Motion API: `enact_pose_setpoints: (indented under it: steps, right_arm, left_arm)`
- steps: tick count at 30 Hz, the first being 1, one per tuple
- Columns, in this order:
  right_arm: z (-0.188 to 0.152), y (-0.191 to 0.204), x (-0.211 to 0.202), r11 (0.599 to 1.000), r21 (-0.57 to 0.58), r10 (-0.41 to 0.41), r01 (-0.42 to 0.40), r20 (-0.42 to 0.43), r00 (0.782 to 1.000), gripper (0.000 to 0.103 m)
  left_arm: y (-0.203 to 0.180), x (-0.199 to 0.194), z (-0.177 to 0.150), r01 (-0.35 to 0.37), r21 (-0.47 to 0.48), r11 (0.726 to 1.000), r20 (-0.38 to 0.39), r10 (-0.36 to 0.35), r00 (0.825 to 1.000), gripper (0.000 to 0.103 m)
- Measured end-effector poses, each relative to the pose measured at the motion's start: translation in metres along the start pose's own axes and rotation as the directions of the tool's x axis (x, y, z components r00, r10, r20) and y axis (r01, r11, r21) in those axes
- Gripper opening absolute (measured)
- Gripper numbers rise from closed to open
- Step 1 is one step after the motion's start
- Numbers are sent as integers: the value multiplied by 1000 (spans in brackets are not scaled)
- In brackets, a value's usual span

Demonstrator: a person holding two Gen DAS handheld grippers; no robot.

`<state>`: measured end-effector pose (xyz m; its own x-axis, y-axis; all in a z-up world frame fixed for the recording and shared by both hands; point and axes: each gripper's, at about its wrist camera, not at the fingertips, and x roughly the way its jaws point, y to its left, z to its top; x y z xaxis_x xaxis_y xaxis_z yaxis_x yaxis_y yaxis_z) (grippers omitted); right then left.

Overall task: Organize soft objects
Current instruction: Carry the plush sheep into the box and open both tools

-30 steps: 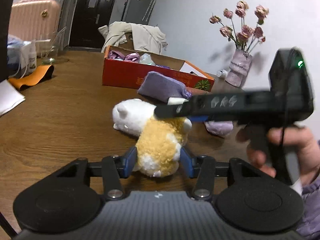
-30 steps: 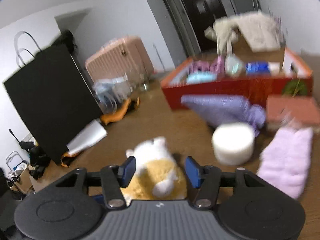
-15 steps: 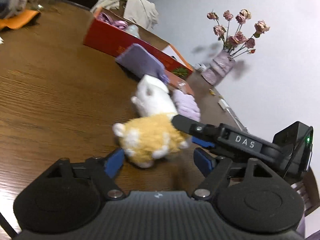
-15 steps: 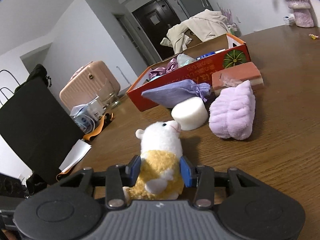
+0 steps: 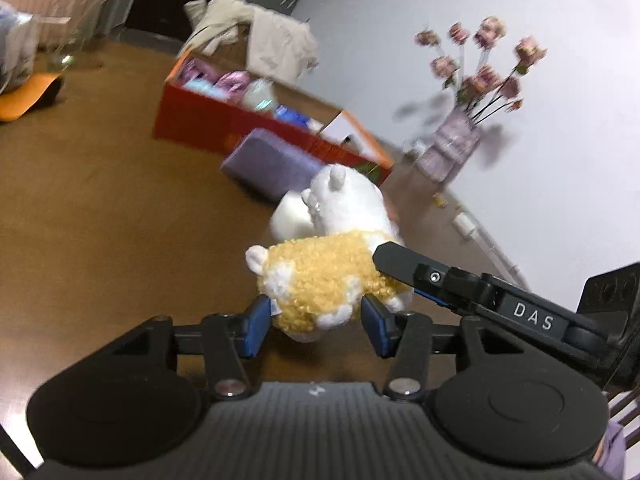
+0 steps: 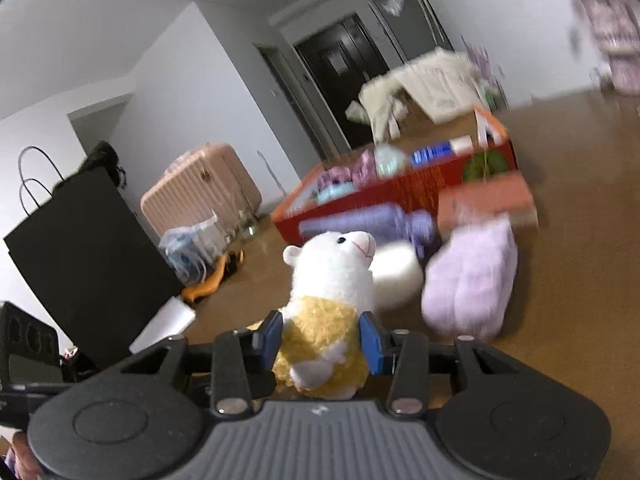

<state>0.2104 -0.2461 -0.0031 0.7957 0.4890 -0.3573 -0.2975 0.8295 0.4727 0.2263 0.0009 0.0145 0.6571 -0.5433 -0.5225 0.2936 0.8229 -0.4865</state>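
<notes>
Lifted since a second ago, the plush alpaca (image 5: 332, 276) now hangs off the worktop (image 5: 100, 220). Left wrist view: the left gripper (image 5: 316, 320) brackets its yellow body, pads just beside the fur — contact unclear — while the right gripper's finger presses in from 3 o'clock. Right wrist view: the right gripper (image 6: 322, 338) is clenched on the alpaca (image 6: 328, 300), head upright — likely bound for the red box (image 6: 400, 188) at 1 o'clock.
</notes>
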Motion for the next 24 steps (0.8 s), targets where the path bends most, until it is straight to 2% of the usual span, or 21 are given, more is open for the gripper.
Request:
enact_pose_setpoints:
  steps: [4,7,12,14,18,20,24]
  right_arm:
    - [31,-3,-1,999,-47,15,-10,90,996,41]
    - [68,-18,7,998,-52,44,-37,134,990,41]
    - [138,-58,46,998,13,61,-63,93,994,41]
    - [158,-75,70,998,35,50,-51,41,998,41]
    - [183,-109,120,997,70,-34,36,-41,999,41]
    - [190,-124,139,992,104,-64,71,-76,995,41]
    - [192,-144,168,982,95,-148,163,-147,978,41]
  left_arm:
    - [-17,10,34,22,78,997,55,-26,998,50]
    - [-31,23,69,41,134,990,95,-54,994,50]
    - [-41,75,132,36,155,987,130,-56,990,50]
    - [-38,105,155,15,121,993,102,-27,994,50]
    - [-28,170,192,3,83,997,18,-4,1000,50]
    - [-22,195,201,-16,57,998,-31,18,999,50]
    - [-24,239,203,-68,98,993,-129,81,988,50]
